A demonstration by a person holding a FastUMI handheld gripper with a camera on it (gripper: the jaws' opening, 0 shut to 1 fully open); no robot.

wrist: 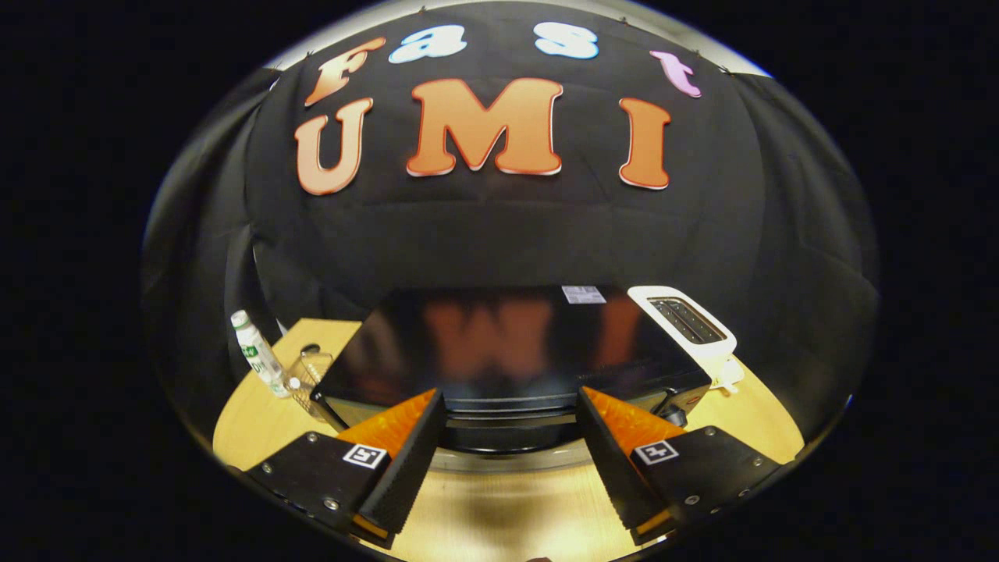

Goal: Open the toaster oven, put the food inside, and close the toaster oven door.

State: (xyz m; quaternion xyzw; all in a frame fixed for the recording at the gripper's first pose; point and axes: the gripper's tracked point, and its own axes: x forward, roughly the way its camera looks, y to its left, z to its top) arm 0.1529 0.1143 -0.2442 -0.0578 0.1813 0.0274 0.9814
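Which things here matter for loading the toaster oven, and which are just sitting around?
For the job: toaster oven, door shut; tongs, open, fingers either side of its front edge.
Lying about: white pop-up toaster, white bottle, clear container.

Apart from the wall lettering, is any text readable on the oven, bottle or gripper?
White sticker on the toaster oven top: too small to read.
Green label on the bottle: blurred, unreadable.
Square markers on the open gripper, fingers flanking the oven's front edge: patterns, no words.
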